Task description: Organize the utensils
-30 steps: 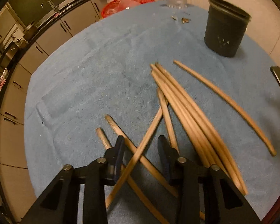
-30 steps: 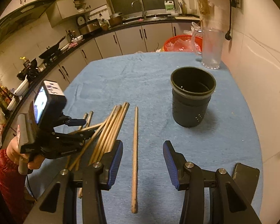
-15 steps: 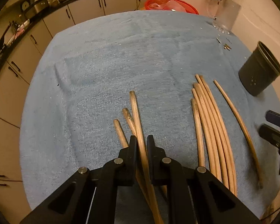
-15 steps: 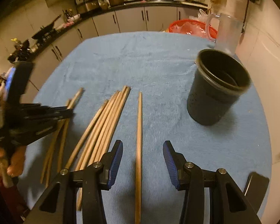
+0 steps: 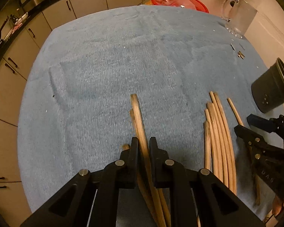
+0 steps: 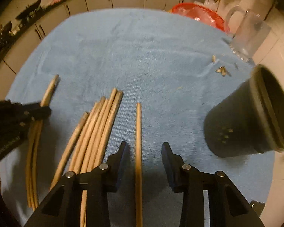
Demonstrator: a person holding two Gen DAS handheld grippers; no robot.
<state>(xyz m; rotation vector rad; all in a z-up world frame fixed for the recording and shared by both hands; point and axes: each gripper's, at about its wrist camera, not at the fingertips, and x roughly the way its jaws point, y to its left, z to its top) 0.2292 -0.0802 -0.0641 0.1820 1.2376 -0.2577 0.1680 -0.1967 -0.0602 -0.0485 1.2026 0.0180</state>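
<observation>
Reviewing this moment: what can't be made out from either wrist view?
- Left wrist: how many chopsticks the left hand-held gripper pinches; its fingers cover the overlap.
- Right wrist: the near end of the single chopstick between the open right hand-held gripper; cut off by the bottom edge.
- Both views: inside of the black holder; seen side-on and motion-blurred.
- Small bits near the glass pitcher: too small to identify.

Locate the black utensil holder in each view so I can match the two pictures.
Left wrist view: black utensil holder at the far right edge, beyond the right hand-held gripper.
Right wrist view: it stands at right, past the lone chopstick.
Shared landmark: glass mug at upper right in both.
</observation>
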